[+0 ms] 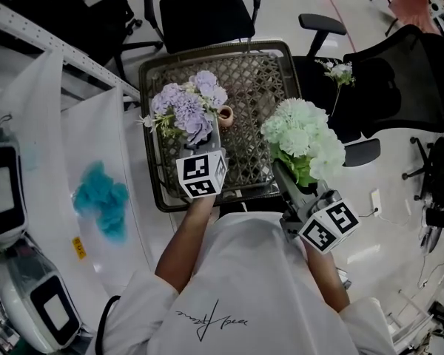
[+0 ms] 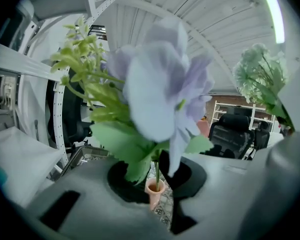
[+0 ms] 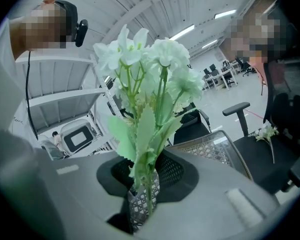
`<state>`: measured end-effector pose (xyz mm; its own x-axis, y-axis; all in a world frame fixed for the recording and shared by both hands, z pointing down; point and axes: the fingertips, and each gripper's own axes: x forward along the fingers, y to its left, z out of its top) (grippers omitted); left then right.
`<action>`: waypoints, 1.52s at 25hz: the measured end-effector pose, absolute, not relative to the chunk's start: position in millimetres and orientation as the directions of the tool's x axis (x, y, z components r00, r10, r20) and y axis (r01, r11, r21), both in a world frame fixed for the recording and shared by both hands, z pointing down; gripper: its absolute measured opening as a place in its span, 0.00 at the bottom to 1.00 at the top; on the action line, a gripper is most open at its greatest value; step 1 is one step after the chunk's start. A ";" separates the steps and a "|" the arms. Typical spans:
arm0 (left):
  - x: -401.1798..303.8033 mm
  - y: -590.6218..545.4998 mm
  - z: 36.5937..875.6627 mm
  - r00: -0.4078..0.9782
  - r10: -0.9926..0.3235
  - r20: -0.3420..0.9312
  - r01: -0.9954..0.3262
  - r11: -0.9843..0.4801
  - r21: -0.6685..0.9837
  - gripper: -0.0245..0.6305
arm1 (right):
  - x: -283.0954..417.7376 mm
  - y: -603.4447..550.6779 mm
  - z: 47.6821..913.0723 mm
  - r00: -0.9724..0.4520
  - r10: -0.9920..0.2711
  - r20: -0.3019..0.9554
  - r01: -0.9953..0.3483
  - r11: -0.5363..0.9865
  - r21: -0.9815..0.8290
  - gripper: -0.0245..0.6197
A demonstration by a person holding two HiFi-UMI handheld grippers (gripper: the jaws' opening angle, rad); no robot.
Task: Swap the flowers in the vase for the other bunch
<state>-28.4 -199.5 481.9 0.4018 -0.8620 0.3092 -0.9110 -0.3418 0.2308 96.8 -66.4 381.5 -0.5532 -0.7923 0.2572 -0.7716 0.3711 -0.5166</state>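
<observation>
The left hand-held gripper (image 2: 157, 170), forearm reaching forward, pinches the purple bunch (image 1: 186, 103) over the wicker tray (image 1: 260, 76) beside the small pink vase (image 1: 225, 115). The right hand-held gripper (image 3: 145, 186), angled outward, pinches the pale green bunch (image 1: 305, 135) at the tray's edge.

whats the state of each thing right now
purple bunch: gripped by left gripper, blooms up
pale green bunch: gripped by right gripper, blooms up
vase: upright on wicker table
loose sprig: lying on black chair
</observation>
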 end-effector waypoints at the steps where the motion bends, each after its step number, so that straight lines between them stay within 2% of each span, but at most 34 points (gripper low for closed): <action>1: -29.2 -199.4 480.3 0.401 -0.863 0.307 -0.912 -0.341 0.229 0.11 | 96.9 -66.5 381.0 -0.554 -0.793 0.254 -0.771 0.373 -0.517 0.16; 38: -59.5 -162.7 425.1 0.347 -0.918 0.193 -0.926 -0.302 0.227 0.11 | 79.0 -31.8 355.9 -0.600 -0.786 0.149 -0.724 0.453 -0.520 0.16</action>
